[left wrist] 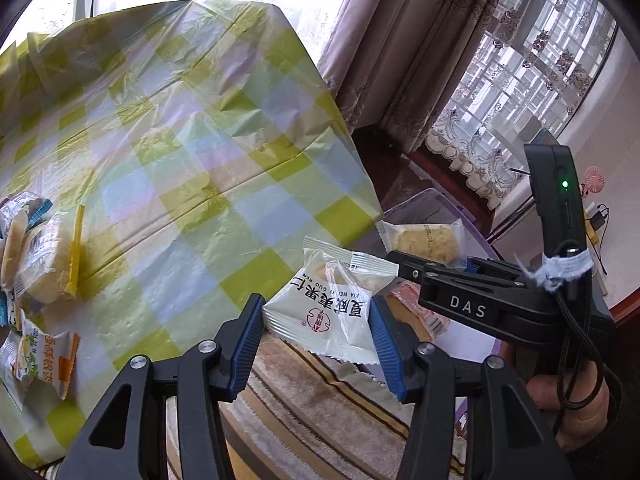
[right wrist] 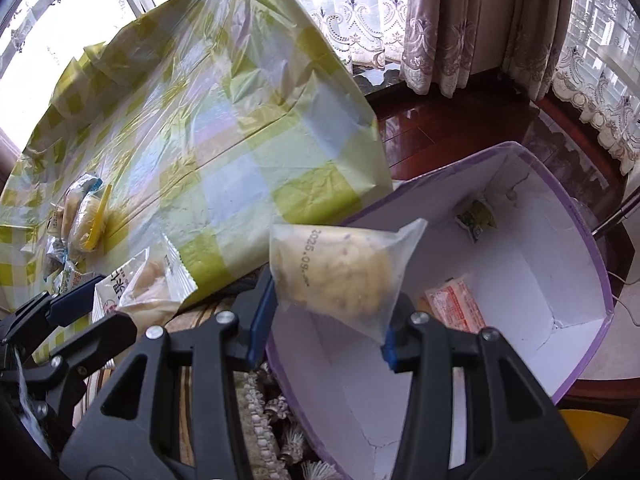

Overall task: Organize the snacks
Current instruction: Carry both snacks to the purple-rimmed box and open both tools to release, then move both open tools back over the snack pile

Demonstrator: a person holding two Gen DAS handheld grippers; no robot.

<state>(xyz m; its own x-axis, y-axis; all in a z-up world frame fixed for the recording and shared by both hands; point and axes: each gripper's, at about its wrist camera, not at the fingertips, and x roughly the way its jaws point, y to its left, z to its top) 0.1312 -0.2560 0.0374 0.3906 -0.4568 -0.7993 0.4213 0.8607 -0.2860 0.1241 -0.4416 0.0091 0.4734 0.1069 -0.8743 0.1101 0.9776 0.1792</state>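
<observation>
Left wrist view: the left gripper (left wrist: 316, 340) is closed on a white snack packet (left wrist: 325, 309) with red and black print, its 2 blue pads (left wrist: 249, 344) pressing the packet's 2 side edges. The packet is held in the air just off the near edge of the surface (left wrist: 168, 152), which is covered by a crinkled green, blue and white checked plastic cloth. At the left edge of the surface lies a small pile of wrapped snacks (left wrist: 38, 256), and nearer the camera an orange and white packet (left wrist: 48, 354). To the right, the right gripper (left wrist: 448, 256) appears side-on, holding a clear bag with a yellow pastry (left wrist: 430, 240).

Right wrist view: the right gripper (right wrist: 326, 320) is closed on the clear pastry bag (right wrist: 336, 272), gripped at its lower part and held over the rim of a white box with purple edging (right wrist: 520, 360). The box stands beside the surface (right wrist: 224, 128), lower than its top. Inside the box lie 2 snacks: a red and white packet (right wrist: 454, 308) on the bottom and a green and yellow packet (right wrist: 476, 216) against the far wall. At lower left the left gripper (right wrist: 80, 300) and its white packet (right wrist: 136, 288) are visible.
</observation>
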